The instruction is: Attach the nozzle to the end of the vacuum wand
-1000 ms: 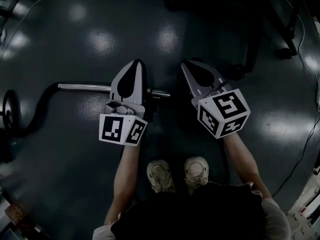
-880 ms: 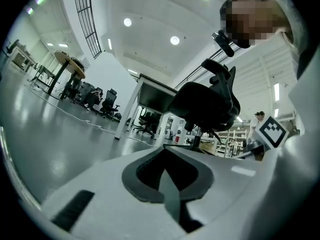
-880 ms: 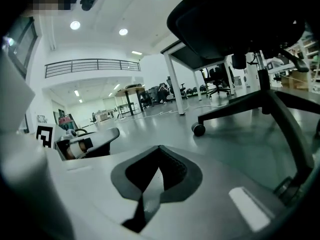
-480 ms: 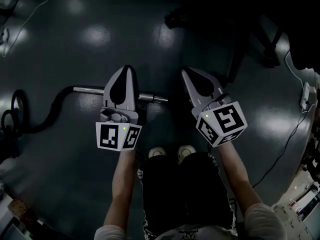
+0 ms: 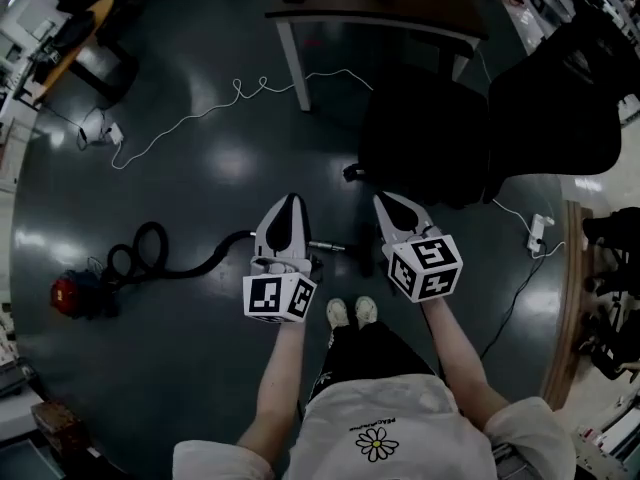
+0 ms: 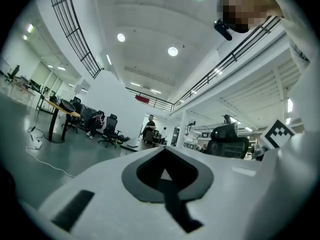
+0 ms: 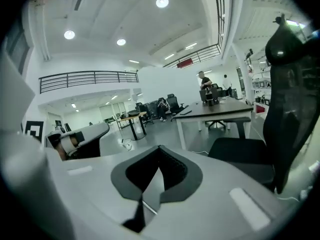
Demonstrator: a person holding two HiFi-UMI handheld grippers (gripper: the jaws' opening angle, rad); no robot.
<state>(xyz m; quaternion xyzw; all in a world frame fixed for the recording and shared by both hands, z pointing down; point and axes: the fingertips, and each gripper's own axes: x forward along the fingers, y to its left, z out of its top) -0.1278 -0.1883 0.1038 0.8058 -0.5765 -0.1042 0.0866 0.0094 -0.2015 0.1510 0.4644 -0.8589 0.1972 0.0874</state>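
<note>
Left gripper (image 5: 289,201), right gripper (image 5: 384,201): fingers fully shut, nothing held, both well above wand (image 5: 328,246) lying on floor (image 5: 200,168). Person (image 5: 375,418) upright, so likely no handling underway.

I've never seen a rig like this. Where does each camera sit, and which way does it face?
Head view: on the person's head, facing steeply down at the floor; shows both forearms, shoes, left tongs and right tongs.
Left gripper view: on the left tongs, facing level across the hall; shows its own shut jaws.
Right gripper view: on the right tongs, facing a table and black chair; shows its shut jaws.
Shared: head and right gripper views both show that table.
</note>
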